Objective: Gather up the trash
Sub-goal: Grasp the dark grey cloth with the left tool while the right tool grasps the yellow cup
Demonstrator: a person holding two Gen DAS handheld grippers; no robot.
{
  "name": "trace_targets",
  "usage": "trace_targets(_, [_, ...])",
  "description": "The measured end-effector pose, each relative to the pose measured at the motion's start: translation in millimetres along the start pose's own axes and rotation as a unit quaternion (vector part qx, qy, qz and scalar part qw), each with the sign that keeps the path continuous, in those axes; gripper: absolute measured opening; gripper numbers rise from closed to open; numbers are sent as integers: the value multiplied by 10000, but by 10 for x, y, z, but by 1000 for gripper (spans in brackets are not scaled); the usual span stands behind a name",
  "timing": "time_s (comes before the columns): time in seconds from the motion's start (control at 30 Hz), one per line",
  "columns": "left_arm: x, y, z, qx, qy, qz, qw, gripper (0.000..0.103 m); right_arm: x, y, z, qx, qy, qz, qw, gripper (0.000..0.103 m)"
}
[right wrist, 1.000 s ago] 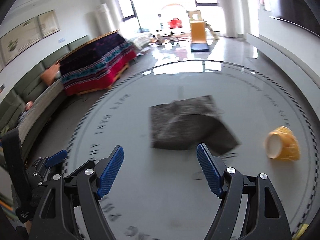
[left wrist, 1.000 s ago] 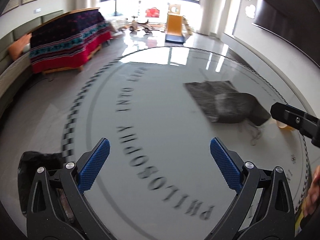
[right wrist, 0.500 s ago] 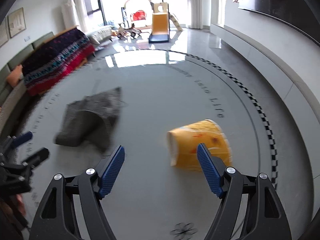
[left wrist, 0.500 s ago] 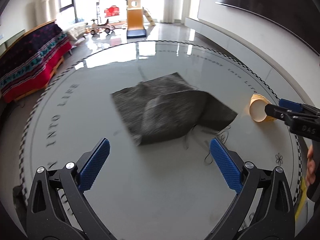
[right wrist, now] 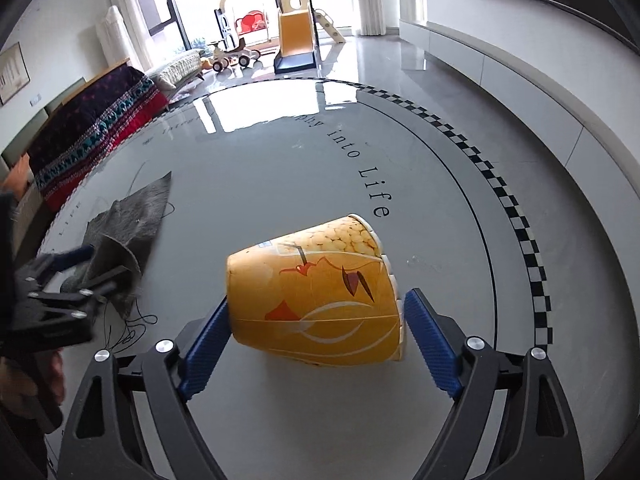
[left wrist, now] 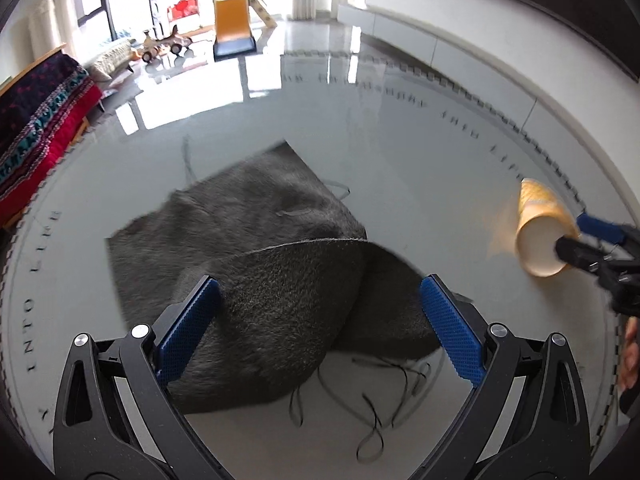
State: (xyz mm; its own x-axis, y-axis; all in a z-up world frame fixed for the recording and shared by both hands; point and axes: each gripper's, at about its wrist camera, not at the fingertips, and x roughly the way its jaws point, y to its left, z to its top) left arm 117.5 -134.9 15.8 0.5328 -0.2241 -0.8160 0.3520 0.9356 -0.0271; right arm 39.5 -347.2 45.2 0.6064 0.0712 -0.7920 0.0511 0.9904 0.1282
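I see the yellow paper cup (right wrist: 316, 300) lying sideways on the round table (right wrist: 440, 208), between my opening right gripper (right wrist: 316, 336) pads. Left gripper (left wrist: 320, 332) wide over the grey cloth (left wrist: 256, 280), holding nothing.

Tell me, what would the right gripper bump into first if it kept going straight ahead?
Probably the yellow paper popcorn bucket lying on its side on the round glass table. The right gripper has its opening jaws either side of it, apparently not yet pressing.
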Motion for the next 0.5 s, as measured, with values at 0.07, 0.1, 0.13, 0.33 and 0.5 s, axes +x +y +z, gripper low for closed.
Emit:
trace_targets(0.07, [110, 0, -21, -12, 108, 5, 9999, 97, 12, -20, 7, 34, -19, 17, 10000, 87])
trace_targets(0.1, [114, -35, -37, 116, 6, 114, 9999, 97, 7, -38, 0, 70, -44, 30, 10000, 87])
trace_targets(0.13, [113, -53, -44, 172, -27, 153, 9997, 96, -21, -51, -15, 109, -106, 68, 9999, 87])
trace_targets(0.33, [-27, 36, -62, 62, -210, -51, 9997, 28, -300, -52, -92, 241, -357, 485, 9979, 87])
trace_targets(0.5, [-117, 77, -142, -41, -212, -298, 9993, 28, -455, 78, -166, 100, -343, 414, 9985, 87])
